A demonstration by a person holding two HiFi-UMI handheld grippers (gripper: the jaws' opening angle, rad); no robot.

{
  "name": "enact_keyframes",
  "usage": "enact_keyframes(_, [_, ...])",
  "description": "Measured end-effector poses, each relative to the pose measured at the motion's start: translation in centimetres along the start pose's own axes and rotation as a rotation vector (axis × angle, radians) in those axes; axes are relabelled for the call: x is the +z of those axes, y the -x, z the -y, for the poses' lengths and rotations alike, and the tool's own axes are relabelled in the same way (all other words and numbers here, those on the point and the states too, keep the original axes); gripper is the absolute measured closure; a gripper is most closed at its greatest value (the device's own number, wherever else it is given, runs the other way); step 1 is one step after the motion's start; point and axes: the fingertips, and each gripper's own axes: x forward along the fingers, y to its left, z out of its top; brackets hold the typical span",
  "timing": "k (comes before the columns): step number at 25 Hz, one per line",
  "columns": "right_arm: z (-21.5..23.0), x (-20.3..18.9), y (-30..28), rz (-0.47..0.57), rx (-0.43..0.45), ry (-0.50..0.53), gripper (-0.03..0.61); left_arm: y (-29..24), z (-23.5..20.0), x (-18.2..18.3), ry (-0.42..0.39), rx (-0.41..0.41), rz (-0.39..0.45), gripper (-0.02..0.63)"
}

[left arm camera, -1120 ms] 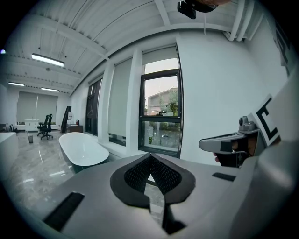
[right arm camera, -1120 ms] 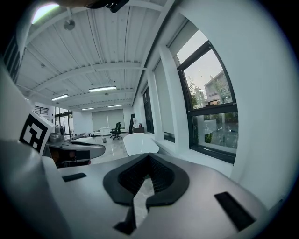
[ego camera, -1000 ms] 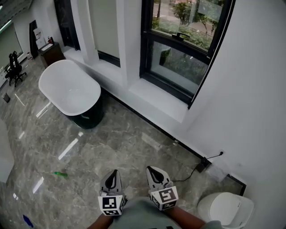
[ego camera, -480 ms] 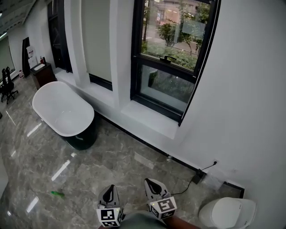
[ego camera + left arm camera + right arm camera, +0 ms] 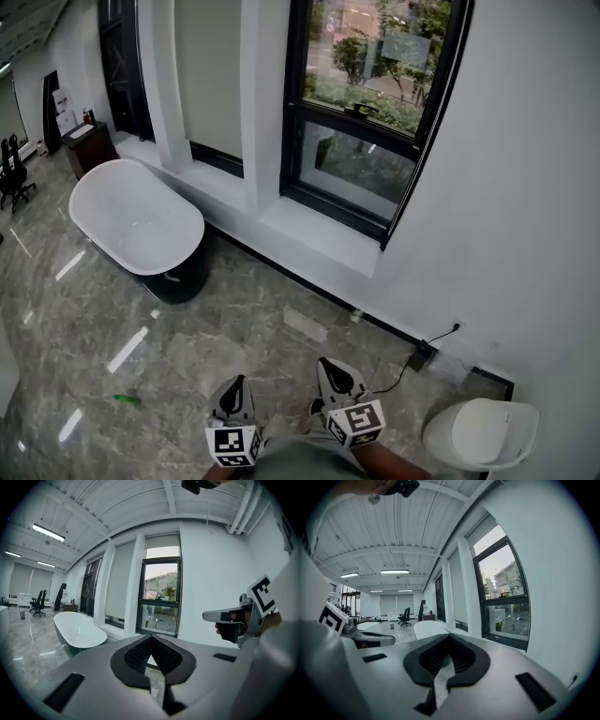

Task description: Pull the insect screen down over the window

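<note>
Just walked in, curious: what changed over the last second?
Only the view: the head camera tipped up, so more of the window shows and the bathtub sits lower. Nothing was grasped or released. The left gripper and right gripper stay low by the person, jaws shut and empty; the window stays uncovered.

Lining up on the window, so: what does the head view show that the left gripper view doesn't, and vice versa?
Head view only: the toilet, a green item on the floor, a black cable. Left gripper view only: ceiling lights and the left gripper's jaws closed with nothing between them. Both: window, bathtub, right gripper.
</note>
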Motion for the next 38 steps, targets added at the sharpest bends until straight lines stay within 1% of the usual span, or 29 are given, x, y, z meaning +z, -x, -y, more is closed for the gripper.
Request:
enact_keyframes(4, [1.0,-0.1,-2.0,0.000,0.000,-0.008,0.584,-1.9,-0.6,0.1,-0.003,-0.002,0.001,0.601])
enact_keyframes(9, [3.8,0.5,-6.6,0.015,0.028,-0.022,0.584,-6.3,-1.8,1.1,-0.019,0.029,-0.002,0.601])
enact_keyframes(14, [8.5,2.6,-12.5,0.048,0.052,-0.039,0.584,-13.6,-2.2,3.5,-0.059,0.044,-0.008,0.601])
enact_keyframes(20, [15.9,5.2,-18.2,0.071,0.057,-0.056,0.584,-23.2,-0.2,7.7,-0.089,0.024,0.005,0.601])
enact_keyframes(25, [21.7,7.0,-21.6,0.085,0.051,-0.029,0.584,-30.5,2.3,11.1,-0.111,-0.020,0.036,0.601])
enact_keyframes(30, [25.7,9.2,-23.8,0.090,0.022,0.020,0.584,-36.0,4.0,14.2,-0.110,-0.099,0.048,0.601])
enact_keyframes(34, [28.5,11.1,-26.2,0.104,-0.017,0.050,0.584,-40.3,4.4,17.0,-0.111,-0.156,0.078,0.601])
enact_keyframes(38, [30.7,12.7,-29.4,0.118,-0.078,0.082,0.584,-45.5,3.9,18.6,-0.106,-0.230,0.098,0.601])
